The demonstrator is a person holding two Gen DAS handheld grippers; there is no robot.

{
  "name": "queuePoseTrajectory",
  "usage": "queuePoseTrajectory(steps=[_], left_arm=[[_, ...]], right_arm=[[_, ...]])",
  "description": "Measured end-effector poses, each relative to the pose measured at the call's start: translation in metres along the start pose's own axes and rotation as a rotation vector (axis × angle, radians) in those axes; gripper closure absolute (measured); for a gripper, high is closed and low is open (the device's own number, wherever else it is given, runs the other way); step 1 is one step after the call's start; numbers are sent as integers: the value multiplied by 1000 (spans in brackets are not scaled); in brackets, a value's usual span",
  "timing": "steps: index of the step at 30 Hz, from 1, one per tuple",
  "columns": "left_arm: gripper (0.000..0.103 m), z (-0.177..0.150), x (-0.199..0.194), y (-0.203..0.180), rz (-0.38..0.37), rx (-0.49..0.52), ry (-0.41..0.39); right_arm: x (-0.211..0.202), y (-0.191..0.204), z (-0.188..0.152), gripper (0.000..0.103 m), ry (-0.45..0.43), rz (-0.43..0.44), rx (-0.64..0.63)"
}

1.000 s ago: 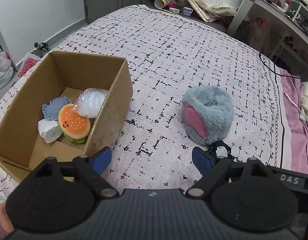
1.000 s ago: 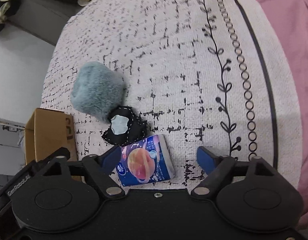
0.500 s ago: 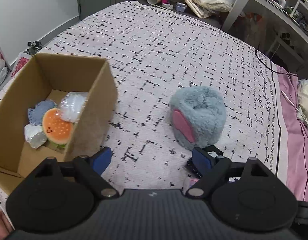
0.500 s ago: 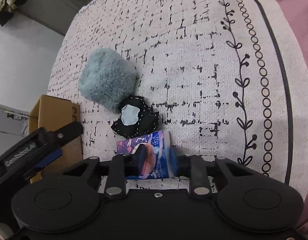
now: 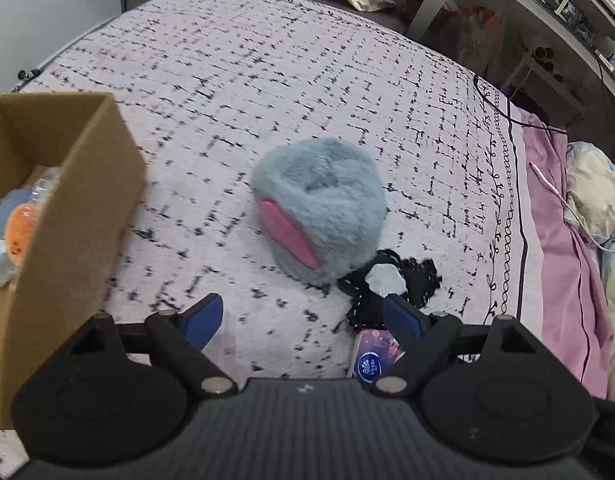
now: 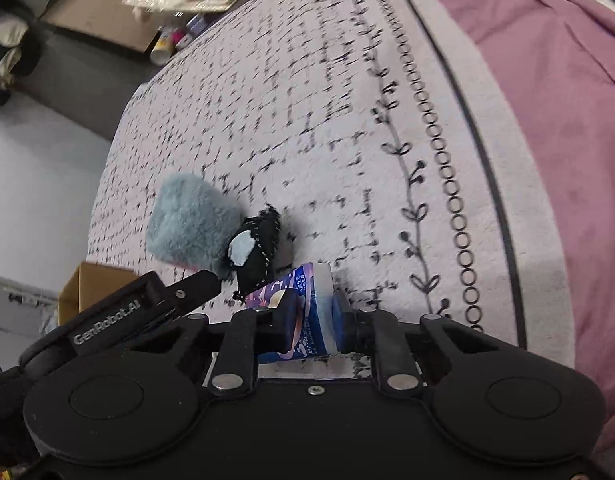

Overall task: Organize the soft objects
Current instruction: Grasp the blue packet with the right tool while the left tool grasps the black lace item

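Observation:
A fluffy grey-blue plush (image 5: 323, 208) with a pink patch lies on the bedspread, also in the right wrist view (image 6: 187, 224). A black felt piece (image 5: 391, 284) with a pale patch touches it (image 6: 255, 248). My left gripper (image 5: 303, 316) is open and empty just short of the plush. My right gripper (image 6: 311, 312) is shut on a blue tissue pack (image 6: 303, 312), lifted slightly; the pack also shows in the left wrist view (image 5: 373, 354). A cardboard box (image 5: 79, 216) at left holds an orange burger toy (image 5: 21, 228) and other soft items.
The patterned white bedspread (image 5: 307, 80) covers the bed, with a pink sheet (image 5: 563, 264) along its right side. A desk and clutter (image 5: 547, 8) stand beyond the bed. The left gripper's body (image 6: 147, 308) shows in the right wrist view.
My right gripper closed on the tissue pack and raised it. My left gripper moved right, away from the box and toward the plush.

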State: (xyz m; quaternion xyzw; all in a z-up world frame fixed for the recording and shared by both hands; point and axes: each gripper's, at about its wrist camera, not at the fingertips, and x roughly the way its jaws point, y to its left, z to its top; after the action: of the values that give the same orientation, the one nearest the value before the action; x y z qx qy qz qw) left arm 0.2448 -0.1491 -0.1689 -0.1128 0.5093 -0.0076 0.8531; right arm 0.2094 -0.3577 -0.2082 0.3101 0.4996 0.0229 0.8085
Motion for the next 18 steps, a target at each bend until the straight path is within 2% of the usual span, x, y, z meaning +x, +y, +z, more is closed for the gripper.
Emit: queuePoseTrajectory(steps=[6, 16, 18], left_arm=[[19, 4, 16, -14, -57, -49, 32], [20, 7, 34, -28, -85, -79, 39], [26, 7, 35, -30, -94, -79, 40]], right_arm=[[4, -12, 2, 85, 10, 9, 58], [4, -26, 2, 85, 10, 11, 139], [5, -28, 3, 85, 15, 13, 150]])
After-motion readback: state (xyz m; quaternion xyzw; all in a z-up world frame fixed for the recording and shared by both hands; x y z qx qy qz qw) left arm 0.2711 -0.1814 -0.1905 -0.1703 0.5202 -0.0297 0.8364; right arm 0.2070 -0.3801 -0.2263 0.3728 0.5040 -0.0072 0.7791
